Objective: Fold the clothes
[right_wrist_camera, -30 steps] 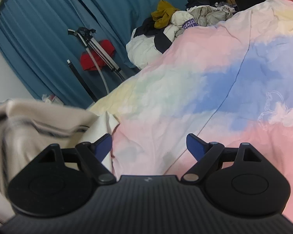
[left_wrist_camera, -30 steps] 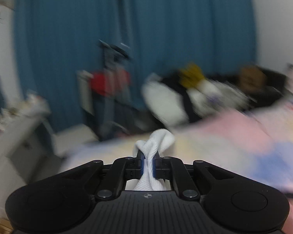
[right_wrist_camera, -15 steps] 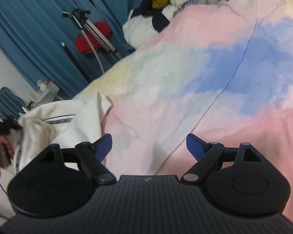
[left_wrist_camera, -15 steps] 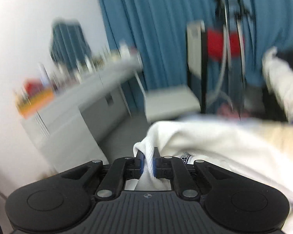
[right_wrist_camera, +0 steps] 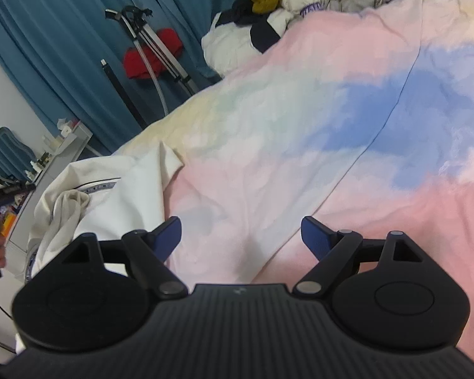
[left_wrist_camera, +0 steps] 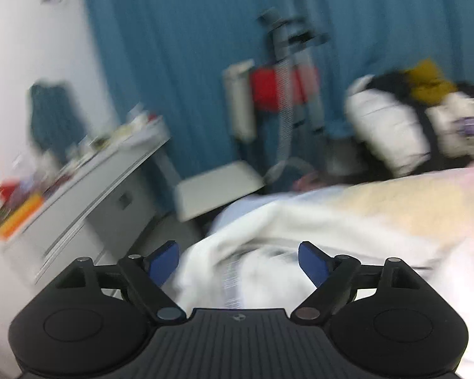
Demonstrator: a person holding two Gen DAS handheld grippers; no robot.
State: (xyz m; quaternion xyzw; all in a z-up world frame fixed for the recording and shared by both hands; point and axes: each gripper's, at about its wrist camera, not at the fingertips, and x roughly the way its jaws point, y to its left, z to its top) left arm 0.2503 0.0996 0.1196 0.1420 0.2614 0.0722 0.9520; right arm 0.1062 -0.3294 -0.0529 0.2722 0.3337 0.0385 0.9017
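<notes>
A white garment (right_wrist_camera: pixel 110 189) lies crumpled at the near left corner of the bed, collar showing; in the blurred left wrist view it (left_wrist_camera: pixel 268 252) lies just ahead of the fingers. My left gripper (left_wrist_camera: pixel 238 260) is open and empty above it. My right gripper (right_wrist_camera: pixel 240 235) is open and empty over the pastel bedspread (right_wrist_camera: pixel 331 126), to the right of the garment.
A heap of clothes (right_wrist_camera: pixel 284 9) lies at the bed's far end. A tripod with red cloth (right_wrist_camera: pixel 151 50) stands by the blue curtain (right_wrist_camera: pixel 63 47). A grey desk with clutter (left_wrist_camera: pixel 88 183) and a white stool (left_wrist_camera: pixel 218 189) stand left of the bed.
My left gripper has opened and let go of the white garment, which now lies on the bed corner. The left view has swung right. The right gripper stays open.
</notes>
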